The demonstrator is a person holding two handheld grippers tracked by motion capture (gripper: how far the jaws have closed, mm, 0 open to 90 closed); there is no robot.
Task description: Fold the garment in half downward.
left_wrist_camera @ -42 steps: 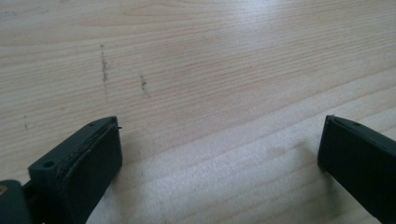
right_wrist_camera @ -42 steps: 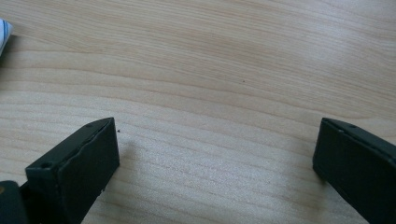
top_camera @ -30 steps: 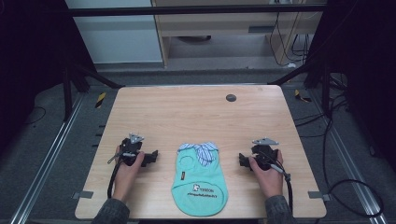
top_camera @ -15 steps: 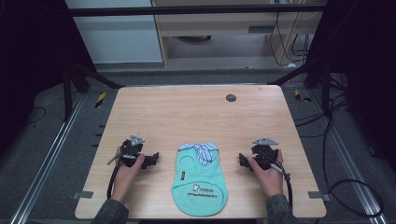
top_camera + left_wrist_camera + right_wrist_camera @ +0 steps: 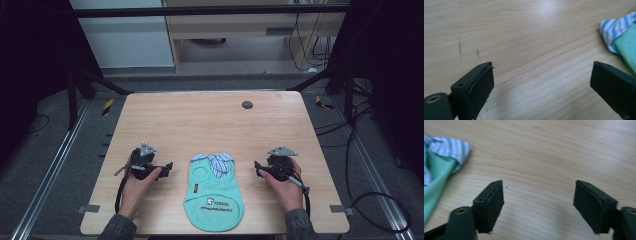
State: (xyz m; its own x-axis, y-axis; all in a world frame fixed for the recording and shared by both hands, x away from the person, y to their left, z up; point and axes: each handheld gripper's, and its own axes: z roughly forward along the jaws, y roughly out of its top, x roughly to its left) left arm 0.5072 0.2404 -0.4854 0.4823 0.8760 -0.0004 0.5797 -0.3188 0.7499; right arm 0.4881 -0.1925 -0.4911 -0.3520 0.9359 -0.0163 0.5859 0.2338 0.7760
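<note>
Nothing has moved since the earlier frames. One green shirt (image 5: 214, 192) lies at the table's (image 5: 210, 120) 6 o'clock edge, striped collar toward 12. Two grippers, left (image 5: 167, 169) at 9 and right (image 5: 257, 167) at 3 of it, both released, empty. One dark disc (image 5: 247, 104) at 1 o'clock. Grey floor around.

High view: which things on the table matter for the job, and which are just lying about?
Likely in play:
- green garment with striped collar, flat between the grippers
- left gripper, jaws open
- right gripper, jaws open

Lying about:
- dark round disc at the far edge
</note>
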